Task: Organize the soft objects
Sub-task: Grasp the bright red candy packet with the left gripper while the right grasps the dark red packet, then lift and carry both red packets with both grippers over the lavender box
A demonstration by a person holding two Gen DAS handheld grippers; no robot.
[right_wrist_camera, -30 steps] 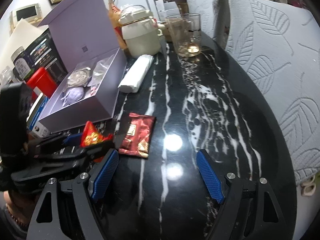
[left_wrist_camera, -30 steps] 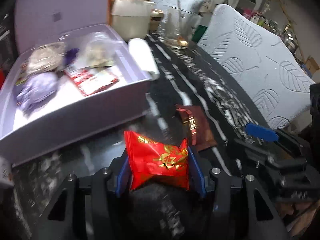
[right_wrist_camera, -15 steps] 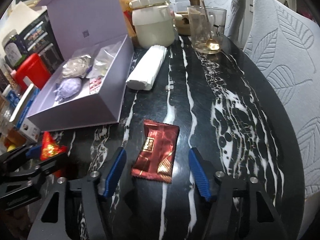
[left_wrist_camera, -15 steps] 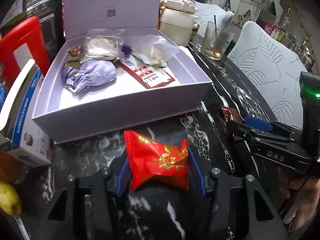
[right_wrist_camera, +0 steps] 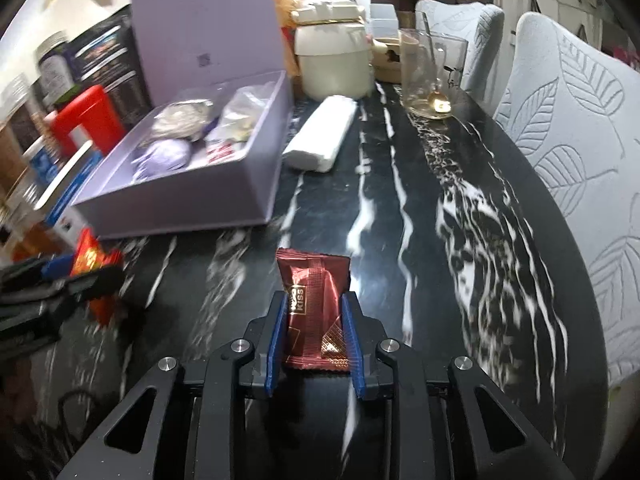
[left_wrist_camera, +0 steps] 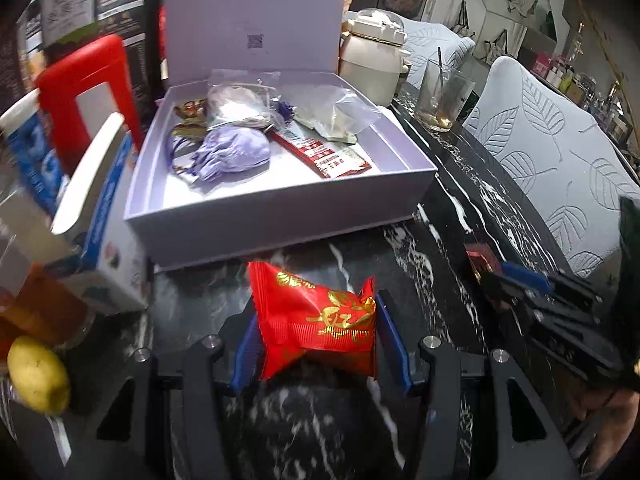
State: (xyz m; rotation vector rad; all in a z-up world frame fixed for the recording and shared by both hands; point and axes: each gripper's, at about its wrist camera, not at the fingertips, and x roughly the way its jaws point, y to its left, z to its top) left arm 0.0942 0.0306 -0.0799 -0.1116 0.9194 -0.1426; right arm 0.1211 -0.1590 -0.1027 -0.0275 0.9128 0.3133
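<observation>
On the black marble table [right_wrist_camera: 440, 168], an open lilac box [left_wrist_camera: 280, 216] sits with its lid standing up behind it. Inside lie a purple cloth pouch [left_wrist_camera: 232, 152], clear plastic bags [left_wrist_camera: 332, 114] and a red-and-white sachet [left_wrist_camera: 328, 156]. Beside the box on the table rests a white folded packet [right_wrist_camera: 320, 136], and further back stand a cream jar [right_wrist_camera: 332, 60] and a drinking glass [right_wrist_camera: 426, 76]. Just in front of the box's near wall, the left claw [left_wrist_camera: 316, 334] is clenched on a red snack packet [left_wrist_camera: 316, 320], its blue pads pressing both sides. The right claw [right_wrist_camera: 314, 338] is clenched on a dark red wrapped sweet [right_wrist_camera: 314, 308], which stands upright between the pads; it seems lifted slightly off the table, though the blur makes that hard to judge.
</observation>
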